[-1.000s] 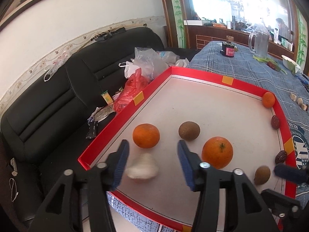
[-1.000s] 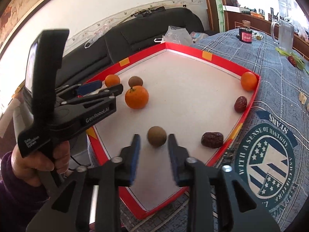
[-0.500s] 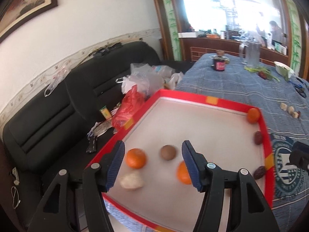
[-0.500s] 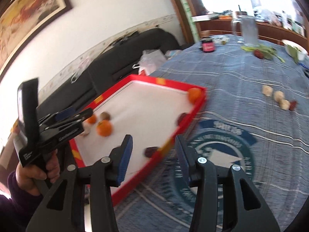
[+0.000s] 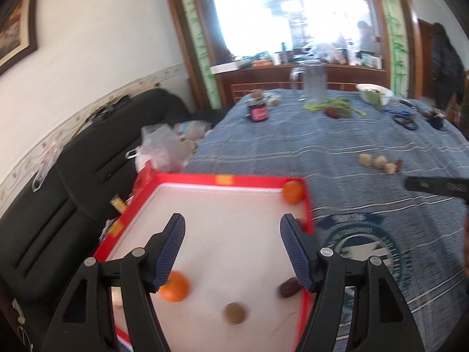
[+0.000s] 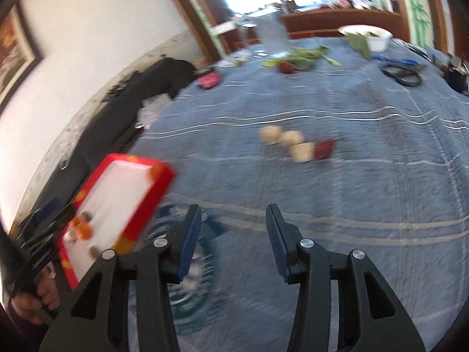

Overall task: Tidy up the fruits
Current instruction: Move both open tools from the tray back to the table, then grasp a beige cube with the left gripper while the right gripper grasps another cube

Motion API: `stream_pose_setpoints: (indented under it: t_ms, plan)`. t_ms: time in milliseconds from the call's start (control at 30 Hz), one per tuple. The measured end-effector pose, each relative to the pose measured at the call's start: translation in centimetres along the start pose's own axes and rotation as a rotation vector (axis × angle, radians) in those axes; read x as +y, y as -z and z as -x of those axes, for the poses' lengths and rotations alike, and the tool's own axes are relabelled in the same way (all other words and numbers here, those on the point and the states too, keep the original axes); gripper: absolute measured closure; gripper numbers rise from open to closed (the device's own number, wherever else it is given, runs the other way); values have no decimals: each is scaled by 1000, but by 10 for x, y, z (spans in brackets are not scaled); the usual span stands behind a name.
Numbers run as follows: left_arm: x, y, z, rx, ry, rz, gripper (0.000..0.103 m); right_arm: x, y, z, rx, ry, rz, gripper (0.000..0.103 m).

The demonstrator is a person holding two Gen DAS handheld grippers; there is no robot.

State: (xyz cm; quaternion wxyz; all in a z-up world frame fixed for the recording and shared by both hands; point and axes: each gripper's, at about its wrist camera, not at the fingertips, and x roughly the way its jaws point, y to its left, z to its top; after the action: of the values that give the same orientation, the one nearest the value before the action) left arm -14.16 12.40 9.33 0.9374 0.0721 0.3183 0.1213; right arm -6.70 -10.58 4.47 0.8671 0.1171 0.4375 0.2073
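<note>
Both pulled back off red tray (image 5: pixel 306 205) versus a second ago. Left gripper (image 5: pixel 231 246): jaws just opened wider, empty. Right gripper (image 6: pixel 233 240): part-open, empty, now facing loose pale fruits (image 6: pixel 288 142) on blue tablecloth (image 6: pixel 381 176). Probably next pick; oranges, kiwis, dates sit in tray.

left gripper (image 5: pixel 231 248) jaws opened wider with nothing between, right gripper (image 6: pixel 233 239) swung off tray (image 6: pixel 140 214) over tablecloth (image 6: pixel 322 193)

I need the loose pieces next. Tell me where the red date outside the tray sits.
In the right wrist view the red date lies on the blue tablecloth, against the right end of three pale fruits, well right of the red tray.
</note>
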Motion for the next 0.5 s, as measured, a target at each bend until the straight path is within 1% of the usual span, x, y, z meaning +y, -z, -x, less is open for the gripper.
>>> stream_pose_setpoints:
  t_ms: [100, 200, 333, 400, 433, 467, 500]
  plan:
    - [-12, -9, -1, 4, 47, -10, 36, -16, -18, -20, 40, 32, -32, 55]
    - [-22, -17, -2, 9, 68, -23, 36, -17, -31, -39, 58, 87, -12, 55]
    - [-33, -25, -6, 17, 79, -39, 36, -23, -39, -56, 45, 157, -18, 55]
    - [-40, -30, -11, 28, 85, -44, 36, -21, -41, -59, 16, 195, 14, 57]
    - [-42, -31, -13, 33, 89, -46, 36, -20, -41, -59, 8, 211, 31, 61]
    - [-47, -33, -16, 38, 92, -49, 36, -21, -41, -60, 0, 236, 49, 71]
    - [-53, -37, -20, 44, 96, -54, 36, -23, -40, -58, -1, 247, 55, 76]
